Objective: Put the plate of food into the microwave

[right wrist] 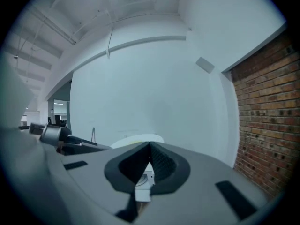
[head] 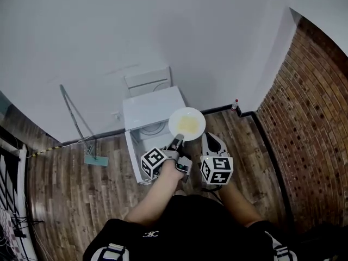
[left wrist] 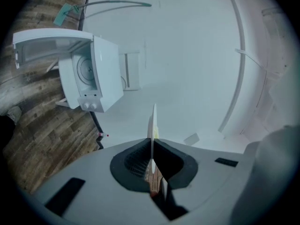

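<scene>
**A:** Where to look for the plate (head: 186,123)?

**B:** Up in the air, pinched by its near rim in the left claw (head: 178,141). Face up, with yellow food (head: 188,125) in the middle.

**A:** And along that claw (left wrist: 151,146) itself?

**B:** Seen edge-on there, as a thin white line (left wrist: 153,123) clamped between the two dark pads.

**A:** What of the right claw (head: 211,137)?

**B:** Closed tip to tip (right wrist: 149,149), with nothing gripped. Held just beside the left one, near the right of the plate. Hard to tell whether touching it or not. From there, only a pale sliver of the plate (right wrist: 140,138) above the claw's body.

**A:** Already inside the microwave (head: 151,109)?

**B:** Not yet. From the head, overlapping the microwave's front right corner, but carried in the air and clear of it.

**A:** Open or shut, that microwave?

**B:** Open, with the door (head: 132,155) swung out to the left and the round turntable (head: 154,129) in plain sight. Standing at the foot of the white wall (head: 136,31), above the wood floor (head: 65,189).

**A:** Anything else around?

**B:** A mop (head: 95,160) leaning on the wall to the left, a brick wall (head: 312,118) to the right, and a small bottle (head: 235,103) in the corner between the two walls.
</scene>
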